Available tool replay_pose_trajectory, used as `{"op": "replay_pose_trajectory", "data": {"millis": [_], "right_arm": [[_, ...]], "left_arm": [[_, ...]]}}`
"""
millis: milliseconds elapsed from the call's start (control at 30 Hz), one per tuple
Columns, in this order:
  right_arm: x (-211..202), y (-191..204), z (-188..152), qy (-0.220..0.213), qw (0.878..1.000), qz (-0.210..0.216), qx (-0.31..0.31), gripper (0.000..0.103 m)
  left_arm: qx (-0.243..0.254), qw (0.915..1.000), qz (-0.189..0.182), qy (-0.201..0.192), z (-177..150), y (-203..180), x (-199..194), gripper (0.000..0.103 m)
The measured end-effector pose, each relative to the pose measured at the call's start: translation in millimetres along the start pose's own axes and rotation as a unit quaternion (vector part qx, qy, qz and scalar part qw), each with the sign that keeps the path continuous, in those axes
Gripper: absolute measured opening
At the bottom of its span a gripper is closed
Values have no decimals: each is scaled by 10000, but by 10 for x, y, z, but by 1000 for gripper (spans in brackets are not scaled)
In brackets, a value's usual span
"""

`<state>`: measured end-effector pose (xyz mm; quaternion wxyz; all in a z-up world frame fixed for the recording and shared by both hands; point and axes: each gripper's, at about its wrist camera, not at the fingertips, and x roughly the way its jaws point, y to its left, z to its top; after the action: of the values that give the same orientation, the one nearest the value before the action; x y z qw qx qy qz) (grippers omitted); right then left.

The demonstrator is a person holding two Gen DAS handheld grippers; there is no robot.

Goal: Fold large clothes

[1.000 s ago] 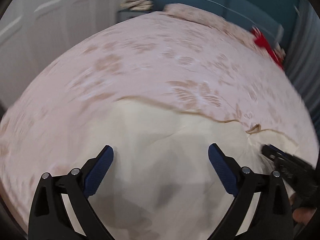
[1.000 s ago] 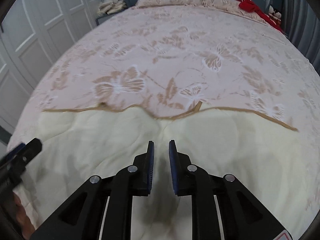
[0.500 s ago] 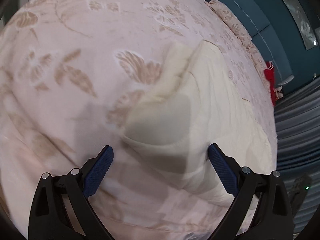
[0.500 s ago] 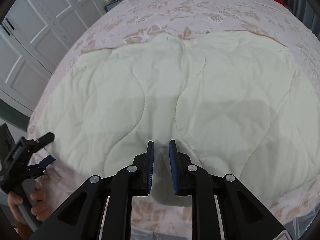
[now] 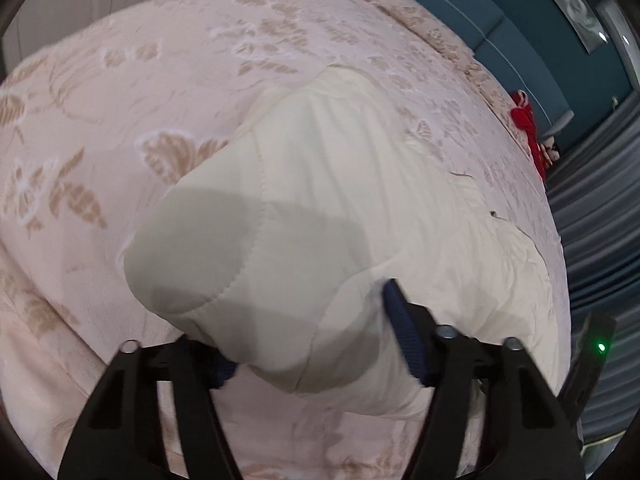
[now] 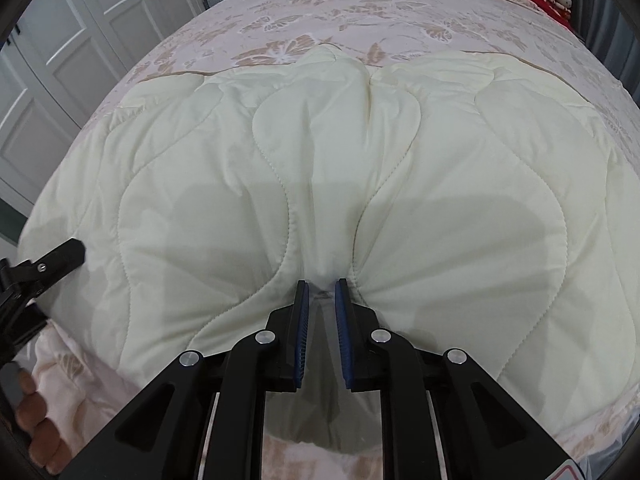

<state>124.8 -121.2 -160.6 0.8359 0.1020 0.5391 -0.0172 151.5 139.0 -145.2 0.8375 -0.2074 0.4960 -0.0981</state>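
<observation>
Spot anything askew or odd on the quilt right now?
No damage or spill. The cream quilt is puckered into radiating creases where the right gripper pinches its near edge, and its corner bulges between the left gripper fingers.

soft even indoor light; grey shadows are cast on the quilt (image 6: 420, 168); edges are bent by fisheye, slightly blurred.

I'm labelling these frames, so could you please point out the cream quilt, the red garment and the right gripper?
cream quilt (image 6: 460, 184), right wrist view, quilted top.
red garment (image 5: 527, 120), left wrist view, its middle.
right gripper (image 6: 321, 286), right wrist view, between fingertips.
</observation>
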Motion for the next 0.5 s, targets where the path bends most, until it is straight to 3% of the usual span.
{"op": "replay_pose_trajectory", "data": {"millis": [33,200,367,500], "right_arm": [[9,4,2,-6,10000,-7,3,13],[49,-32,40,-11,9999,58,106,11],[-80,-194,65,66,9979,523,387,10],[-544,-391,-156,-134,9950,809,568,10]], "left_arm": [[79,10000,-20,-40,10,-49,-42,43],[488,9976,-332,-367,77,-370,-381,25],[980,9913,-668,-565,123,-885,-707,21],[1300,9862,-778,-662,144,-1191,-874,20]]}}
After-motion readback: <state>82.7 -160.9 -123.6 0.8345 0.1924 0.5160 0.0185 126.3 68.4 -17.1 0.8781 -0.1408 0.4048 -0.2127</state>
